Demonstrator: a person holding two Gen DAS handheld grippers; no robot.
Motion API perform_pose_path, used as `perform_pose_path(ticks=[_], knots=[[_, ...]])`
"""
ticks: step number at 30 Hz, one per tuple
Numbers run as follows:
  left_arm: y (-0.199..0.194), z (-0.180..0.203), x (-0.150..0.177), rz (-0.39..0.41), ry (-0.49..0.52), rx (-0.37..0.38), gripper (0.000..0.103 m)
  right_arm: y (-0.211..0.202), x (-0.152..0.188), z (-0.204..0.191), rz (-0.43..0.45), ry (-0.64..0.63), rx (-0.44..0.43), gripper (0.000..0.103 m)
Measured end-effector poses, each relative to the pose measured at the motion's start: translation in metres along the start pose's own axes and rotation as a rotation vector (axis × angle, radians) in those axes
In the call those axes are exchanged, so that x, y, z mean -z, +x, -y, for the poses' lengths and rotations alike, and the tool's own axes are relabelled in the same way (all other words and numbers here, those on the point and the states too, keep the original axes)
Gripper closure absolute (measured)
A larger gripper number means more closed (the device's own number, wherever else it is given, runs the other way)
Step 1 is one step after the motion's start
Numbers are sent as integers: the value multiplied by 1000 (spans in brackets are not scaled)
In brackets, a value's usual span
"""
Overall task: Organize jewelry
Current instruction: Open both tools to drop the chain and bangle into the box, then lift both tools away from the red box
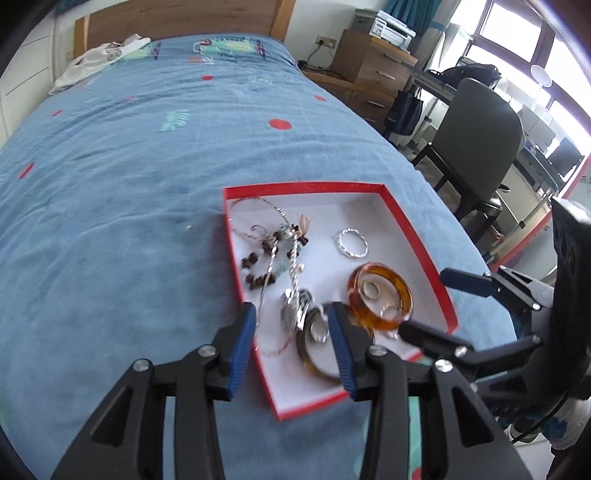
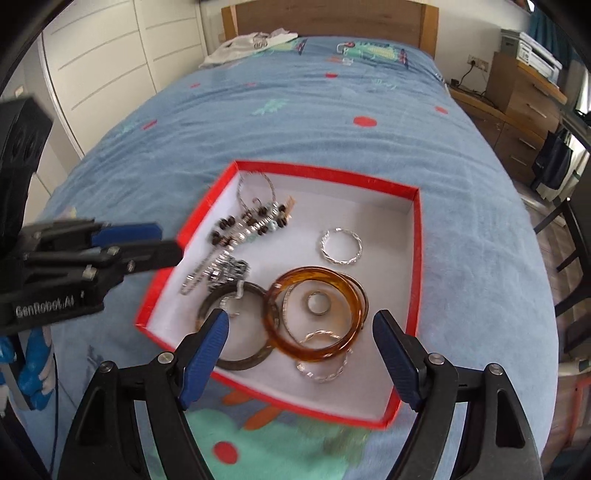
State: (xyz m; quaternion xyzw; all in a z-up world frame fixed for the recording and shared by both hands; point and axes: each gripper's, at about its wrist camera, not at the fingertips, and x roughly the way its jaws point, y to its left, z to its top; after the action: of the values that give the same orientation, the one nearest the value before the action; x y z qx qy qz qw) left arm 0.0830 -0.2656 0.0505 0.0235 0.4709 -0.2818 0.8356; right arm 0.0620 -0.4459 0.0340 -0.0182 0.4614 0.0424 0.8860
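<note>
two bangles (image 2: 314,314) – one red box (image 2: 415,258).

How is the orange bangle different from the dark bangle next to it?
The orange bangle is see-through amber; the dark bangle is brownish grey and dull. The orange bangle has a small ring lying inside it; the dark bangle has a silvery piece inside. The orange one overlaps the dark one's edge. Both are round and lie in the red box.

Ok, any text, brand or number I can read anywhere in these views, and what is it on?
"GenRobot.AI": white lettering on the black body of the left claw, seen in the right wrist view.
The printer on the drawers: any marking is too small to read.
The red box and the jewelry: no text visible.
</note>
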Motion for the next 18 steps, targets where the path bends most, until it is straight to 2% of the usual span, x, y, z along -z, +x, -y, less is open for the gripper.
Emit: perform_pose_path(ticks=[8, 18], knots=[[-64, -12, 40, 41, -11, -90, 60, -48, 16, -33, 64, 95, -18, 19], [-146, -30, 84, 146, -8, -188, 55, -103, 44, -75, 145, 192, -14, 13]])
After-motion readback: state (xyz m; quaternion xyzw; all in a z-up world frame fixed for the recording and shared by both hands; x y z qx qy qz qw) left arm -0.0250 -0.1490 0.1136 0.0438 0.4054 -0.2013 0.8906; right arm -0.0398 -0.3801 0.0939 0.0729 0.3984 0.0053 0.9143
